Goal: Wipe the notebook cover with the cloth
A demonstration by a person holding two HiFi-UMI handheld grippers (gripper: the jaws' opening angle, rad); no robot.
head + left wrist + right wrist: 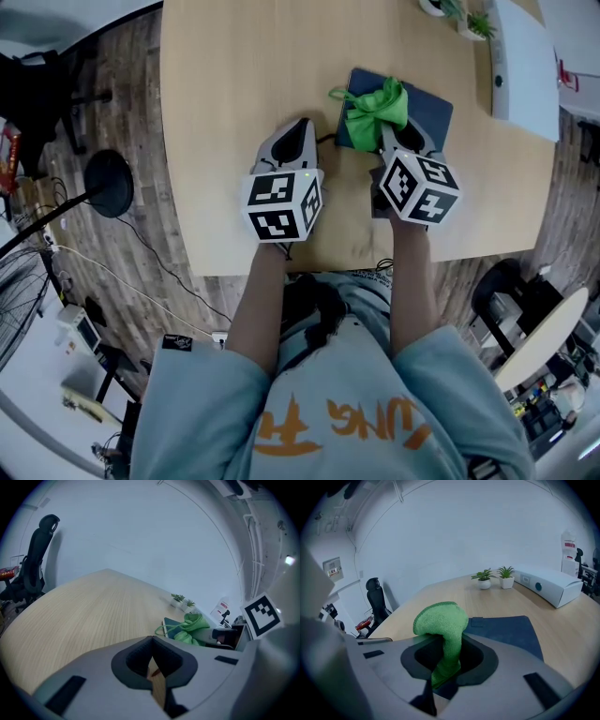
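A dark blue notebook (422,110) lies flat on the wooden table (225,84), a little right of the middle. A bright green cloth (377,109) bunches over its near left part. My right gripper (394,141) is shut on the cloth, which sticks up between the jaws in the right gripper view (445,634) with the notebook (506,630) beyond. My left gripper (298,141) rests just left of the notebook, shut with nothing held. In the left gripper view (152,660) the cloth (192,627) and notebook (171,625) lie to the right.
Two small potted plants (494,578) and a white box (551,587) stand at the table's far right. A black office chair (35,559) is off the table's far left. A floor lamp base (108,183) and cables lie on the floor at left.
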